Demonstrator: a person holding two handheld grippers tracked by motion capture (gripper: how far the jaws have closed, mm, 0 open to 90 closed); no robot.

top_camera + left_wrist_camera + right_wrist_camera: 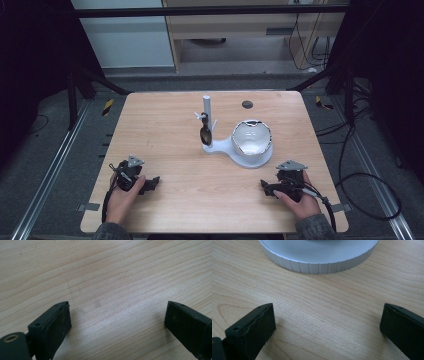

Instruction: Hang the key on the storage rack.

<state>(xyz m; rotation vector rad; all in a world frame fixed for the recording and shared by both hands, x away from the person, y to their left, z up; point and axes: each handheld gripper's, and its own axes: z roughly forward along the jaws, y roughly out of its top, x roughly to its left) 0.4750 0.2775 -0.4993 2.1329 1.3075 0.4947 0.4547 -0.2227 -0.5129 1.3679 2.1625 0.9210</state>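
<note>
A white stand (pixel 222 146) sits mid-table with an upright post (pixel 206 107) and small pegs. A dark spoon-like object (pixel 205 134) hangs from a peg beside the post. A shiny bowl (pixel 252 137) rests on the stand's round base. My left gripper (pixel 154 183) lies near the front left of the table, open, with bare wood between its jaws (pixel 117 322). My right gripper (pixel 265 187) lies near the front right, open and holding nothing (pixel 328 325). Just beyond its jaws stands the base's ribbed white rim (pixel 319 265).
The wooden table (pixel 165 150) has a black round grommet (pixel 247 104) near its far edge. Black cables (pixel 370 185) loop on the floor to the right. Metal rails (pixel 55 165) run along the left side.
</note>
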